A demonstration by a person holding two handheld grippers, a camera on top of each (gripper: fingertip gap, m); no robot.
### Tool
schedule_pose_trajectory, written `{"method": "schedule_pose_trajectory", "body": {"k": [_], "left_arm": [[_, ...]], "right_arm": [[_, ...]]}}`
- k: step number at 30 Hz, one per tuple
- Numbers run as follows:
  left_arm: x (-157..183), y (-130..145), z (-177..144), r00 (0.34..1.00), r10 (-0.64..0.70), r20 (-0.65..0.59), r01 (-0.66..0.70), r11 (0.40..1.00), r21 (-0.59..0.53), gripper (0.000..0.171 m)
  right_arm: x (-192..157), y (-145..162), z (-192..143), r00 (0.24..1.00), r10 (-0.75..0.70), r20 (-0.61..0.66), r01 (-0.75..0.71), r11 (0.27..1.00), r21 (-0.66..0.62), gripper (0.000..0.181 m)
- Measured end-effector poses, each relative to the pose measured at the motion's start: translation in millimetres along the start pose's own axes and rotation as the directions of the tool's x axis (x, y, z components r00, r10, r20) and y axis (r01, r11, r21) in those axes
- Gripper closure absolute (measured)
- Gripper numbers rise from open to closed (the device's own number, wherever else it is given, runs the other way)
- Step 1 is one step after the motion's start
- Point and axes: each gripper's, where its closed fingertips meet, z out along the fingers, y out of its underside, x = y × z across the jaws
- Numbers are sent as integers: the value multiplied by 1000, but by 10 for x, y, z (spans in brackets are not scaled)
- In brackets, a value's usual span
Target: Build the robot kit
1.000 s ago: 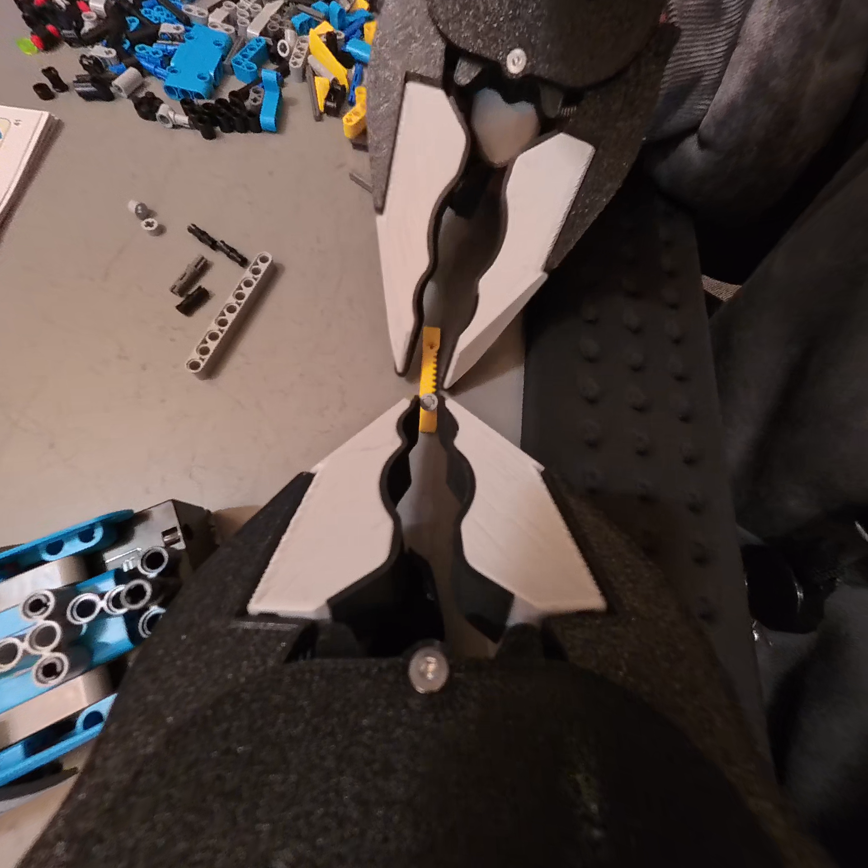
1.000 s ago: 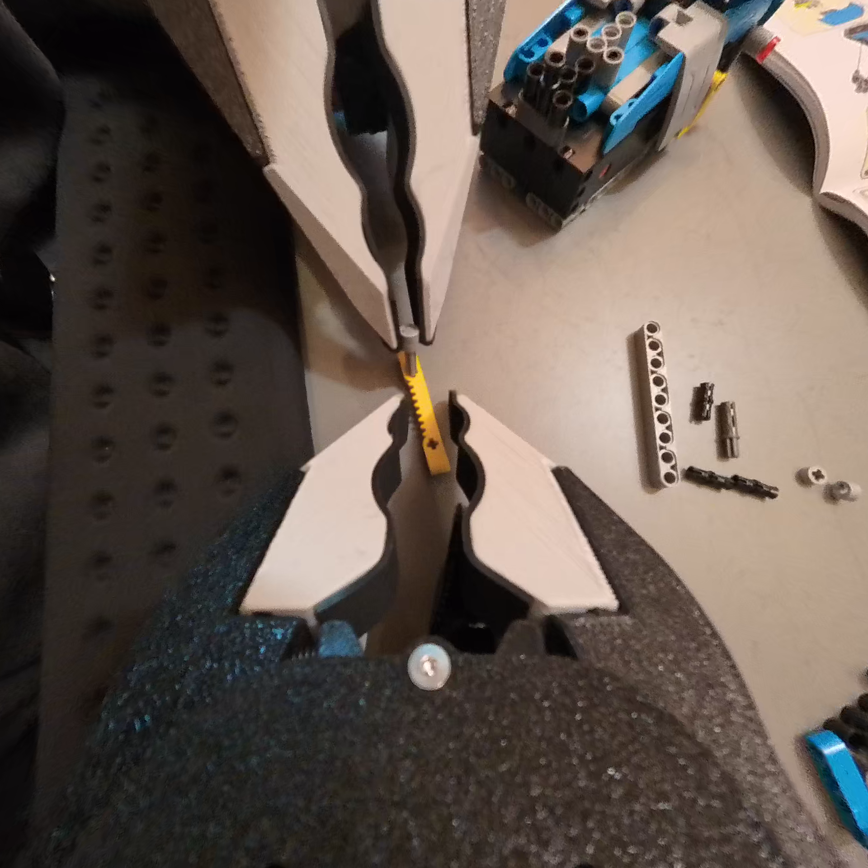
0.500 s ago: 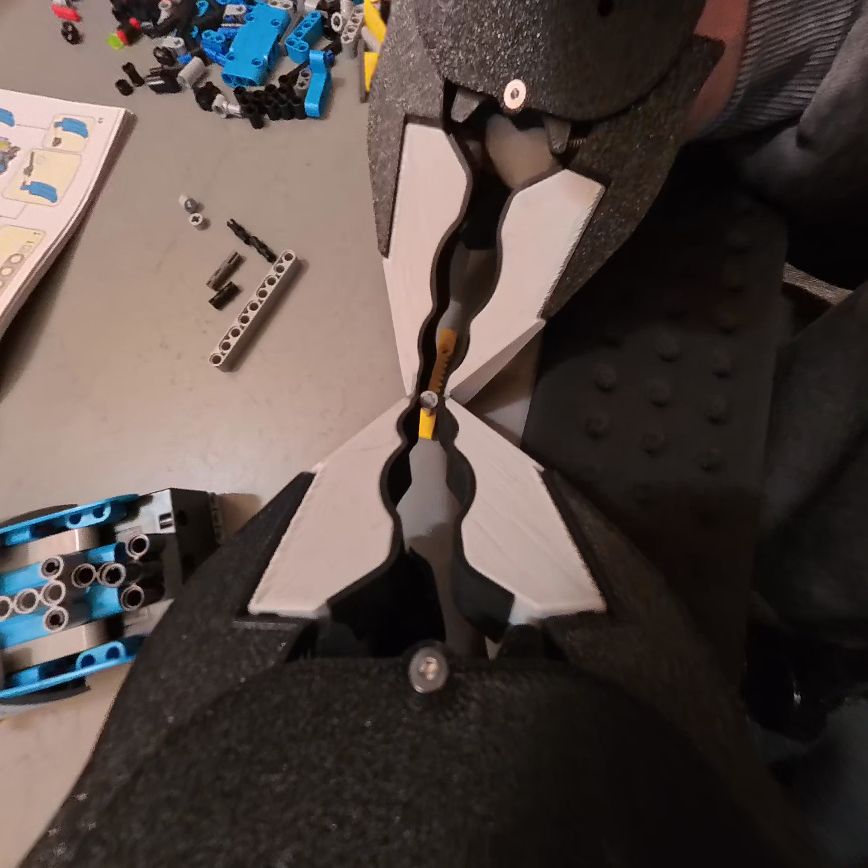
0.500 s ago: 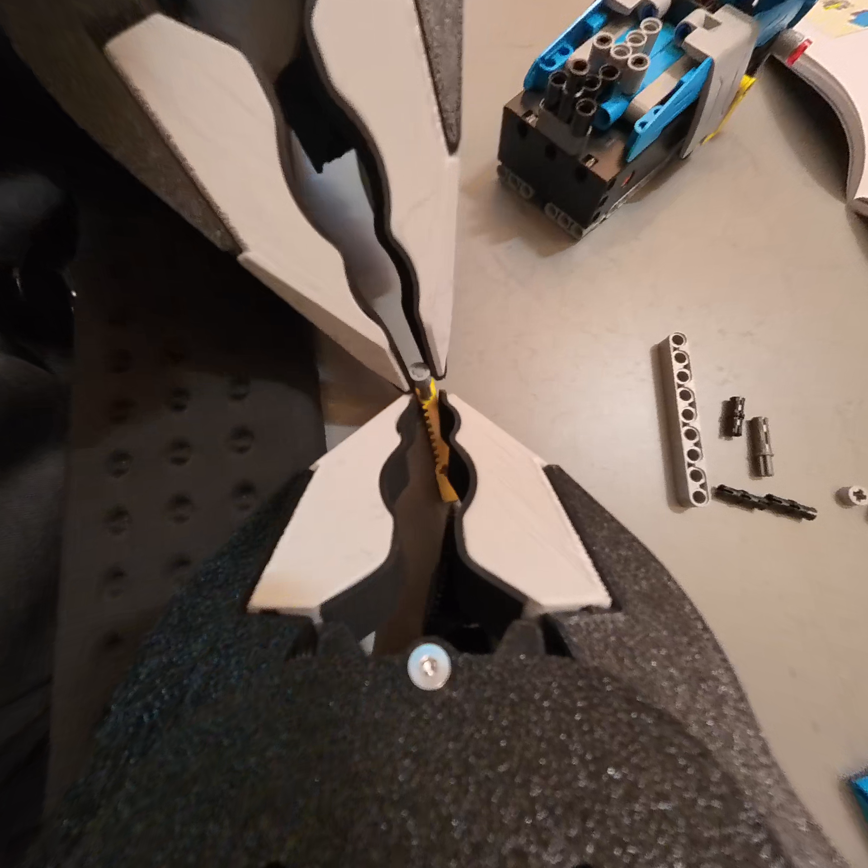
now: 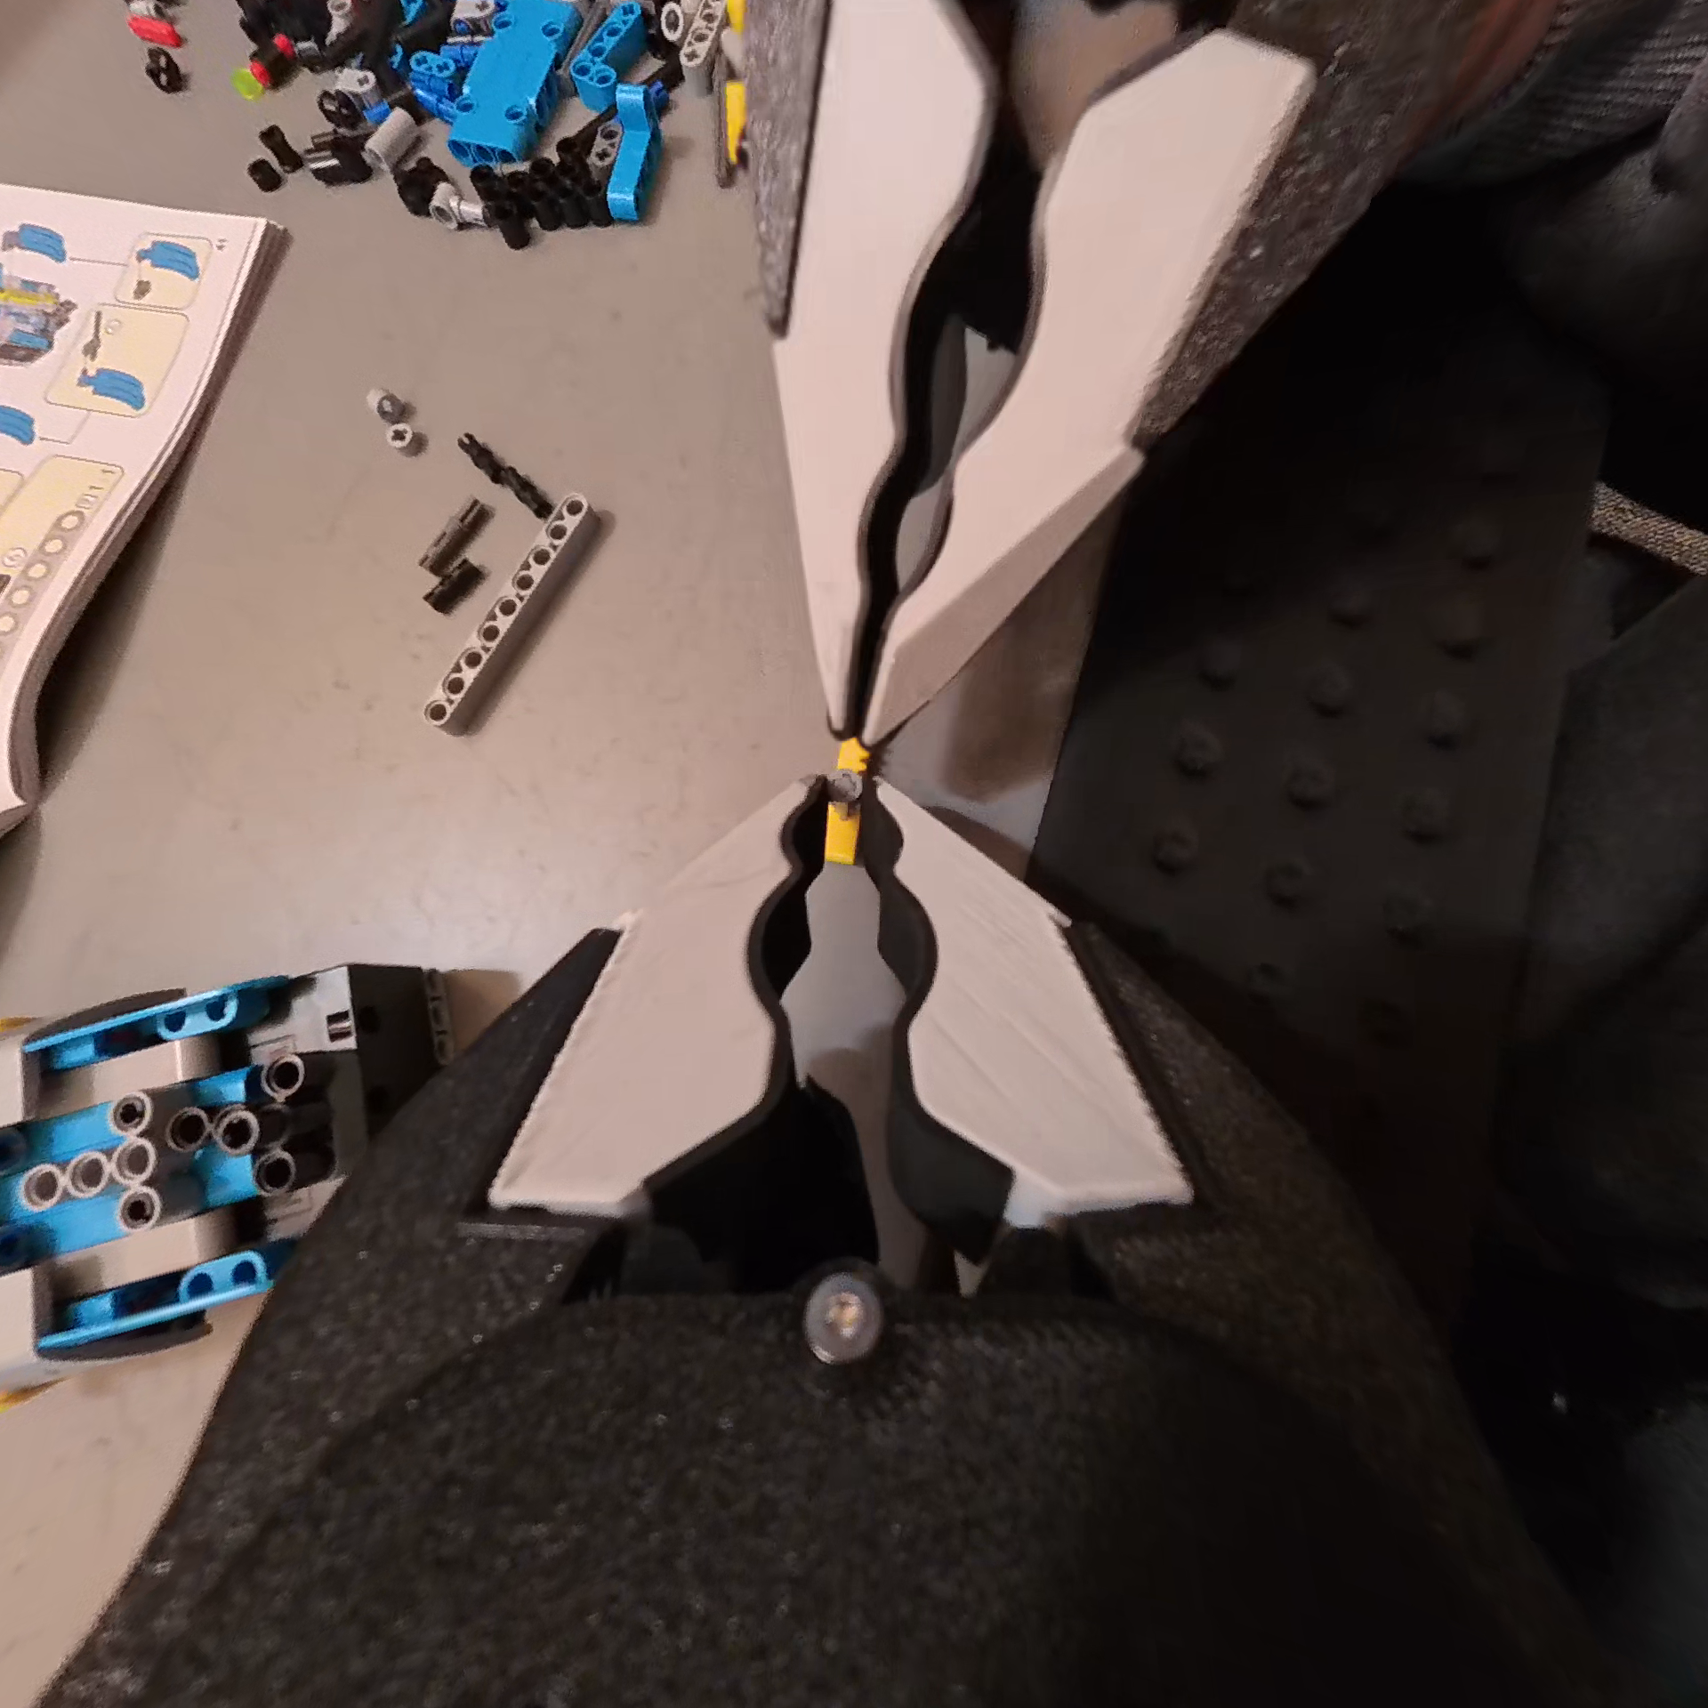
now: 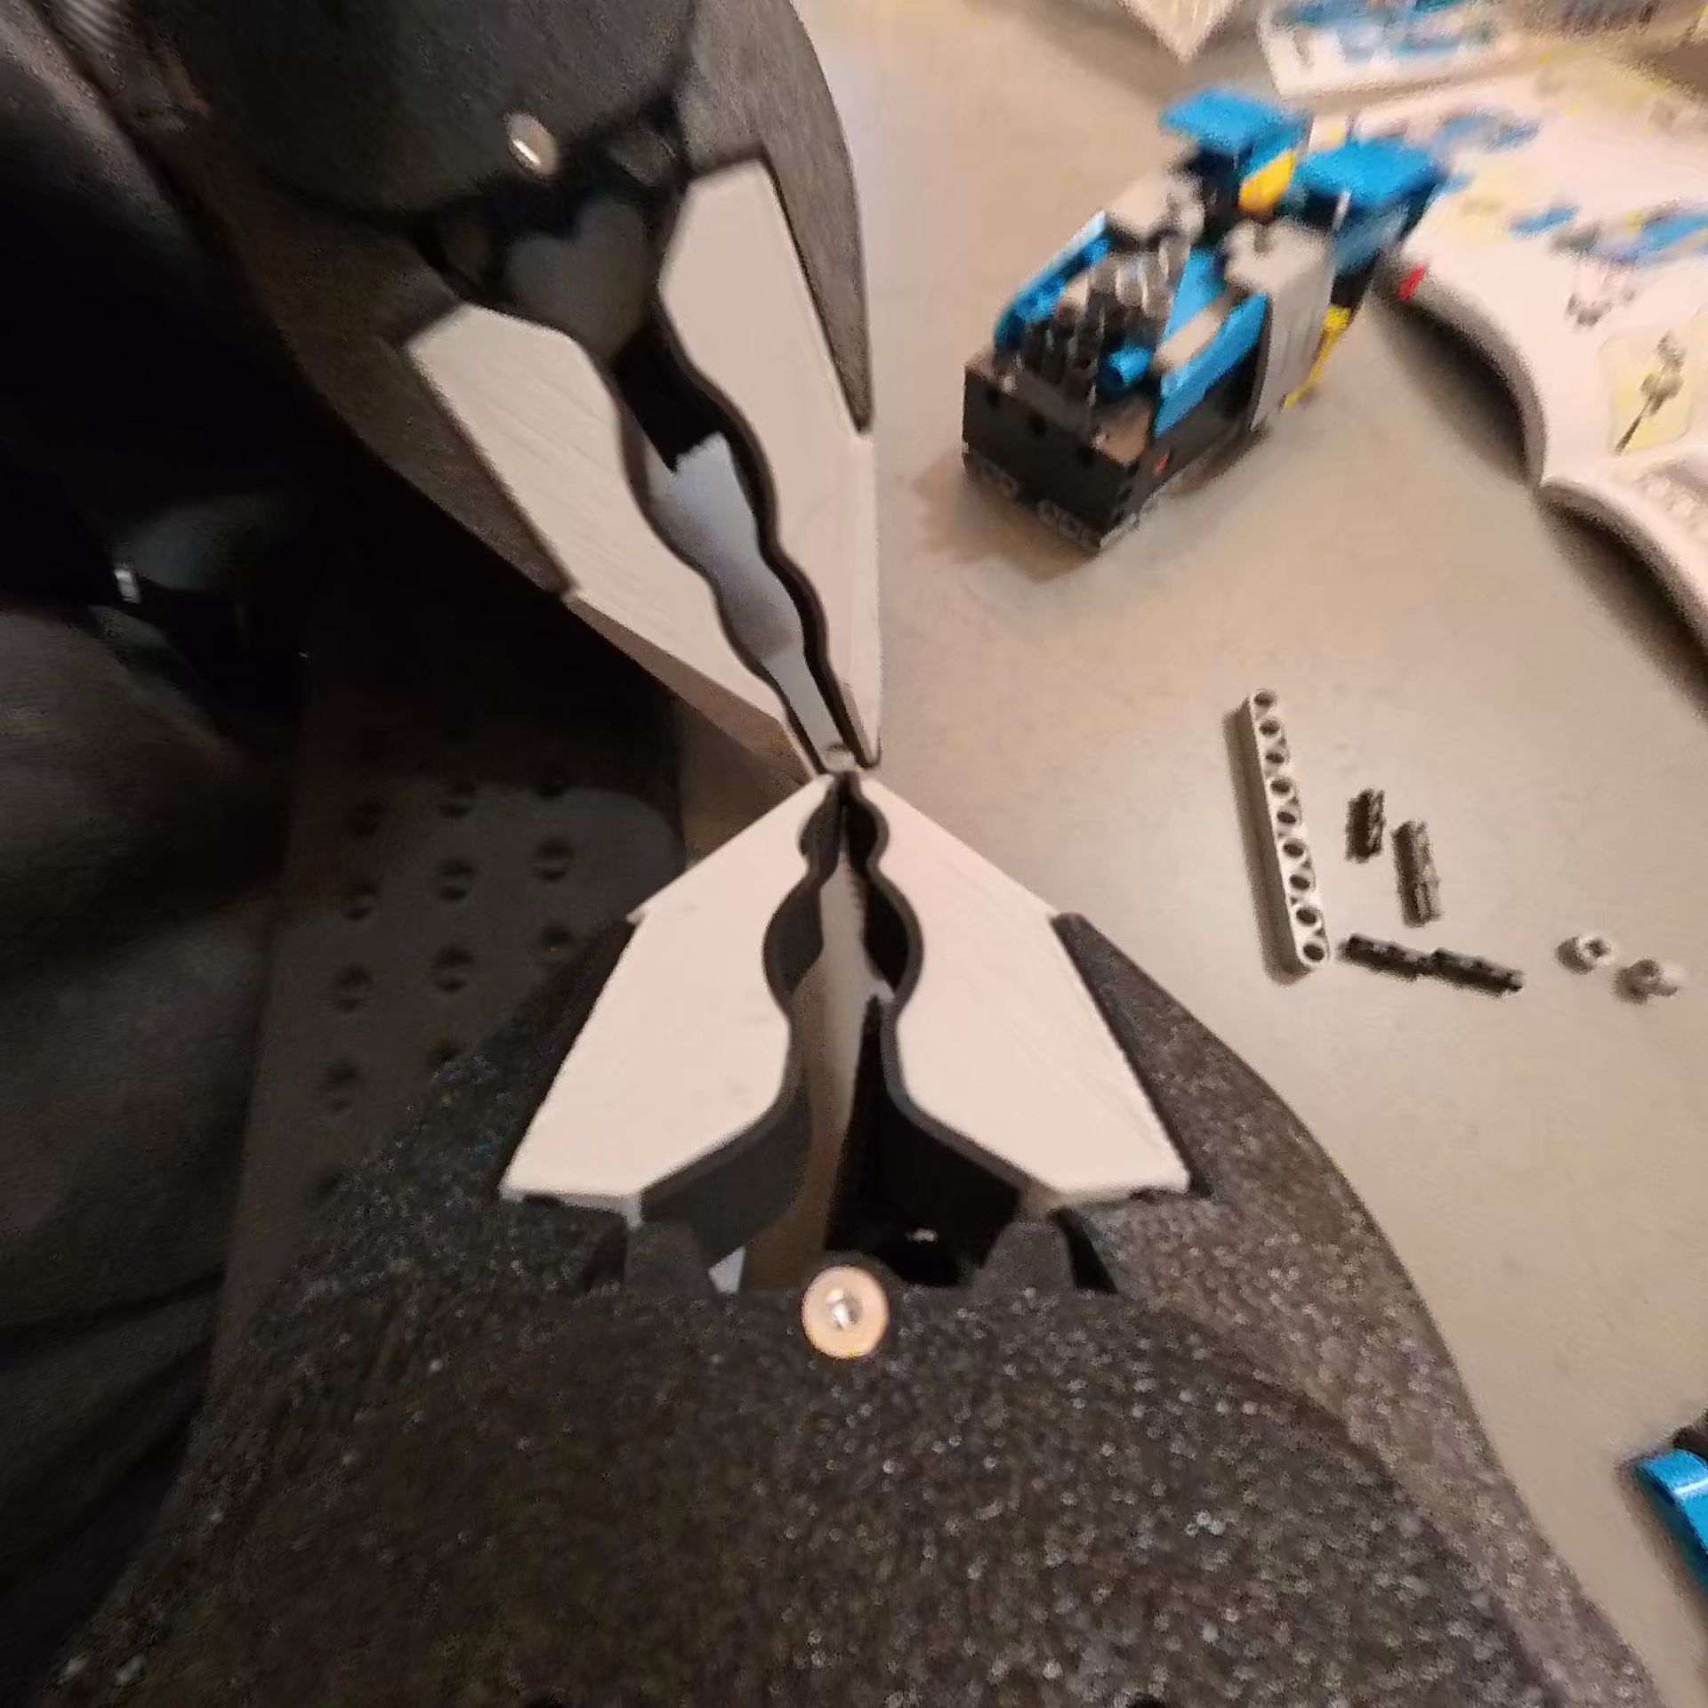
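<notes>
My two grippers meet tip to tip above the grey table (image 5: pixel 277 832). My left gripper (image 5: pixel 843 797) is shut on a small grey pin (image 5: pixel 846 787). The pin sits in a yellow toothed bar (image 5: pixel 841 836) that runs between both pairs of fingertips. My right gripper (image 5: pixel 858 730) comes from above in the left wrist view, shut on the bar's far end. In the blurred right wrist view my right gripper (image 6: pixel 839 786) is closed on the bar, whose toothed edge (image 6: pixel 864 924) shows pale. The left gripper (image 6: pixel 836 756) points down at it.
A blue and black brick model (image 5: pixel 185 1155) stands beside my left gripper. On the table lie a grey holed beam (image 5: pixel 513 610), black pins (image 5: pixel 453 555), two grey bushes (image 5: pixel 397 420), a booklet (image 5: pixel 111 416) and several loose parts (image 5: pixel 481 111). A black studded mat (image 5: pixel 1294 832) flanks the table. Left and right tips are no more than a few centimetres apart.
The grippers have come closer, tip to tip. My right fingers have closed on the yellow bar, which now sits deeper between them. The left gripper still holds the pin.
</notes>
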Motion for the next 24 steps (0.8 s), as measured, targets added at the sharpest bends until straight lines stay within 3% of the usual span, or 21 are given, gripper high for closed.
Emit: {"method": "schedule_pose_trajectory", "body": {"k": [3, 11, 24], "left_arm": [[1, -6, 6, 1000, 6, -3, -6, 1000, -5, 165], [6, -6, 11, 1000, 23, -1, -23, 1000, -10, 165], [2, 54, 60, 999, 25, -26, -25, 1000, -16, 165]], "right_arm": [[-26, -92, 5, 998, -50, -26, 51, 998, 39, 181], [-18, -71, 39, 1000, -14, -4, 14, 1000, 24, 181], [13, 34, 113, 999, -39, -37, 36, 996, -85, 181]]}}
